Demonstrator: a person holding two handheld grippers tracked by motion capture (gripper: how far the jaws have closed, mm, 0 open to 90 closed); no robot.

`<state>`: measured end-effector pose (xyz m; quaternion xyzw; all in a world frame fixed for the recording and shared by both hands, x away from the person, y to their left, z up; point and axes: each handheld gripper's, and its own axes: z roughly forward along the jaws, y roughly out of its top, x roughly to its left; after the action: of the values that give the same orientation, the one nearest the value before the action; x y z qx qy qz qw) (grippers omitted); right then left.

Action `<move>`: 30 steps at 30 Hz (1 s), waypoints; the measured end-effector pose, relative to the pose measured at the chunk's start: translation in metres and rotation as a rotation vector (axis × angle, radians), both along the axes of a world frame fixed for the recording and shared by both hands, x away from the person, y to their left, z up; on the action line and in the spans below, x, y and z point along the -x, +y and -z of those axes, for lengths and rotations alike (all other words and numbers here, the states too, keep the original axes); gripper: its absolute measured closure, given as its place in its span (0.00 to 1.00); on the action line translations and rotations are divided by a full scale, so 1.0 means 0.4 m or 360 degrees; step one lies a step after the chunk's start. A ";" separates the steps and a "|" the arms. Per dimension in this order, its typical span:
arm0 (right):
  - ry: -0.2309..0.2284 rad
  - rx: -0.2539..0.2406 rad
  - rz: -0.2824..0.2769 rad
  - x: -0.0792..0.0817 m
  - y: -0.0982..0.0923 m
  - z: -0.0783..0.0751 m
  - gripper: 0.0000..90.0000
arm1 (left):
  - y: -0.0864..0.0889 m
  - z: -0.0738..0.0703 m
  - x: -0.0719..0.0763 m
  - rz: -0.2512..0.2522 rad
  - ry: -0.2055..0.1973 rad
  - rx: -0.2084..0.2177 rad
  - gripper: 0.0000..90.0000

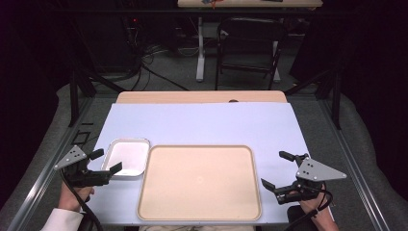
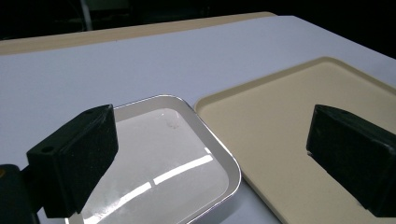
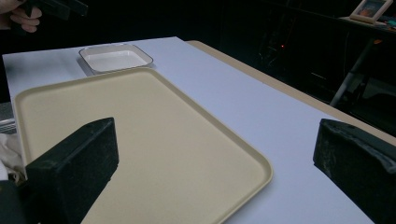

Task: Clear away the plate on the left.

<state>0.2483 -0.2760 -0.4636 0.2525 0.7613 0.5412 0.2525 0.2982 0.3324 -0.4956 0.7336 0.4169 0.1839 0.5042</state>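
A large beige tray [image 1: 200, 182] lies empty at the front middle of the pale blue table; its rim [image 2: 261, 84] and its bare floor [image 3: 140, 121] show in the gripper views. A small white dish with a metal rim [image 1: 126, 157] sits just left of it, also empty [image 2: 163, 154] [image 3: 114, 58]. My left gripper [image 1: 107, 161] hovers open at the dish's left edge, jaws wide apart over the dish and tray border [image 2: 210, 144]. At the tray's right side my right gripper [image 1: 278, 169] is open too, with nothing between its jaws [image 3: 215, 154].
The blue table cover [image 1: 202, 122] ends at a wooden strip [image 1: 202, 96] along the far edge. Beyond the table stand a dark chair [image 1: 248, 45] and a white table leg [image 1: 200, 48] on a floor with cables.
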 end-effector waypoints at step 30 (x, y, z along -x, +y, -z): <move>0.0017 0.0028 0.0000 -0.003 0.005 0.002 0.00 | 0.046 -0.001 -0.125 -0.0301 0.0543 -0.0239 0.03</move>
<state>0.2495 -0.2739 -0.4645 0.2532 0.7673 0.5333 0.2506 0.3481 0.3509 -0.4952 0.7472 0.5484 0.1340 0.3508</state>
